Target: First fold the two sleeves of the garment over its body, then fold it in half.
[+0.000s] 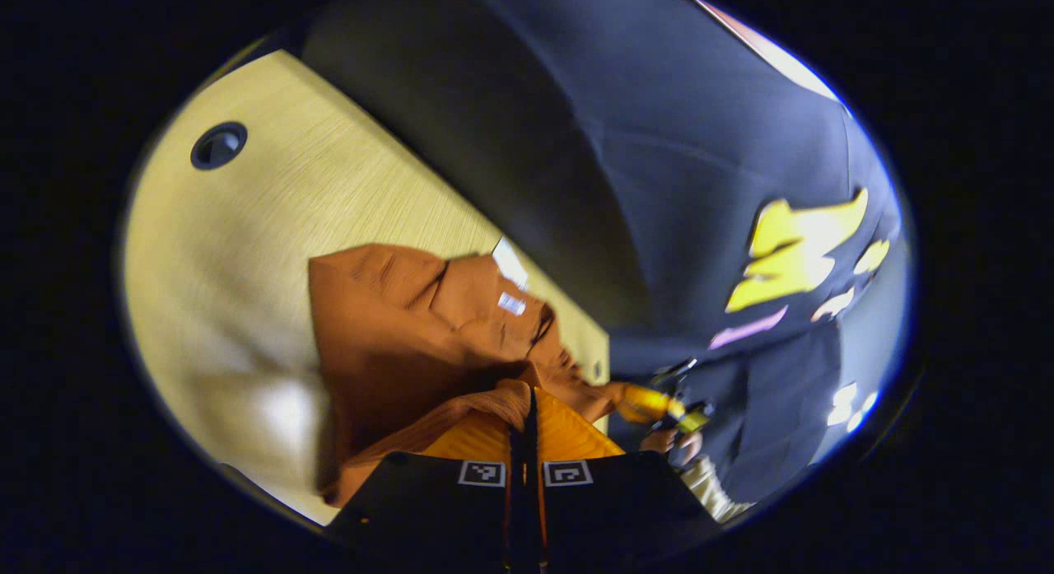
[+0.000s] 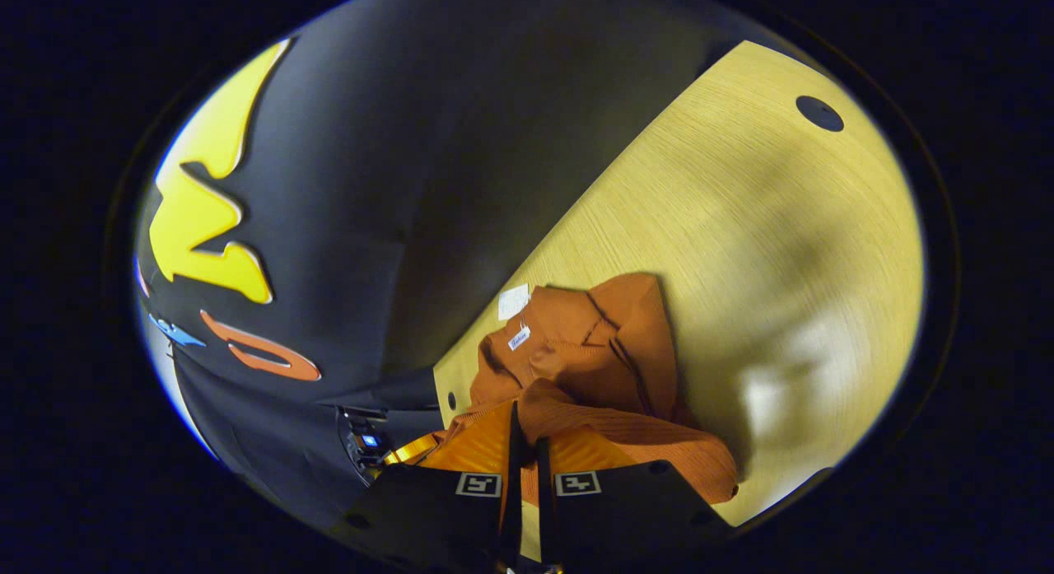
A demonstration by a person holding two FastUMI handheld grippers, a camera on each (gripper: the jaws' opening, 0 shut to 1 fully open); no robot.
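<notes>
rust-orange garment (image 1: 395, 335) hem pinched in both grippers (image 1: 531, 413) (image 2: 527, 426).

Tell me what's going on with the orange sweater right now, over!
Left gripper shut on sweater hem. Right gripper shut on sweater hem too. Orange sweater bunched on the wooden table, white tag showing. Nothing in the way.

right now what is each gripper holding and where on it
Each is shut on the ribbed hem edge of the orange sweater: left gripper on one end, right gripper on the other.
</notes>
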